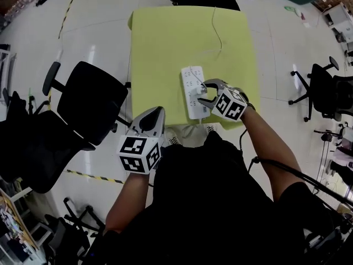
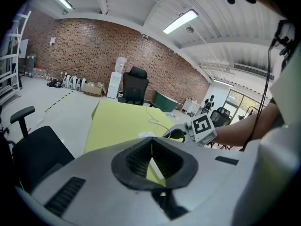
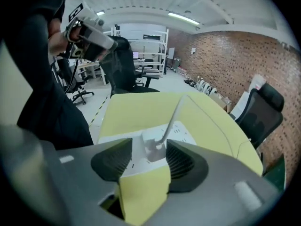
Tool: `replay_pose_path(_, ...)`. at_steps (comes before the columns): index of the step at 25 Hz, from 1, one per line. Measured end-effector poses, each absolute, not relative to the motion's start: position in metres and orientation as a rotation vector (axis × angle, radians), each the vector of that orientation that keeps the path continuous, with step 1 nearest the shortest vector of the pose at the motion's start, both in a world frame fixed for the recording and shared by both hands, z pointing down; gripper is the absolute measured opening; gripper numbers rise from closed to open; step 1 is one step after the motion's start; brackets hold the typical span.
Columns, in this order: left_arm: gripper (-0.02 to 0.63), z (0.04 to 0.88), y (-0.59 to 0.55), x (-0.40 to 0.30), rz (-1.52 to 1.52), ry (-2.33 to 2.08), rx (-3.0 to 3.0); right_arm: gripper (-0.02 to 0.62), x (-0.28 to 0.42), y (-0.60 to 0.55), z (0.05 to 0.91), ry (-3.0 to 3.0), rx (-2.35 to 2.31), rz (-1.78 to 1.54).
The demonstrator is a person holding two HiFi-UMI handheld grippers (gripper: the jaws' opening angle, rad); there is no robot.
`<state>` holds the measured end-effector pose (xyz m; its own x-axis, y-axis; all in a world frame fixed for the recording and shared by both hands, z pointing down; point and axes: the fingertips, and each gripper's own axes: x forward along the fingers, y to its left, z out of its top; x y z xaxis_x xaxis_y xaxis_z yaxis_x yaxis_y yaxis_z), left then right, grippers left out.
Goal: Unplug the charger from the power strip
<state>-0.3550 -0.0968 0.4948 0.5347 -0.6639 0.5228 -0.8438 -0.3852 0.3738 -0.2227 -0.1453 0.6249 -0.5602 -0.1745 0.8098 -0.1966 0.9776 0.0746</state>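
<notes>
Right fingers (image 3: 186, 166): standing wide, straddling the charger (image 3: 151, 147), not gripping.
Charger: sitting plugged into the power strip (image 1: 192, 87) on the worktop (image 1: 160, 43).
Left fingers (image 2: 136, 163): hovering closed, empty, well apart.
Technique: gripping the body squarely, pulling straight; the unpinned strip is probably lifting.

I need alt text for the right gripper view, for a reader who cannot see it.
The right gripper's two dark ribbed jaws stand open with a small white charger between them, ungripped, plugged into a white plastic power strip on a yellow-green table. A thin white cable rises from the charger.
</notes>
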Motion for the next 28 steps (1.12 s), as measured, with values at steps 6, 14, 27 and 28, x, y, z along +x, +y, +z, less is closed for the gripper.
replay_pose_path(6, 0.008, 0.489, -0.09, -0.34, 0.381, -1.249, 2.13, 0.198, -0.223, -0.155, 0.627, -2.18, 0.165, -0.063)
replay_pose_path(14, 0.008, 0.485, -0.093, -0.334, 0.381, -1.302, 2.103, 0.158, -0.226, -0.153, 0.624, -2.204, 0.1, -0.08)
replay_pose_path(27, 0.008, 0.472, -0.118, -0.294, 0.41, -1.267, 2.173, 0.132, -0.15, -0.19, 0.573, -2.415, 0.6, 0.559)
replay_pose_path(28, 0.008, 0.472, -0.12, -0.289, 0.413, -1.258, 2.178, 0.132, -0.132, -0.194, 0.574, -2.406, 0.683, 0.648)
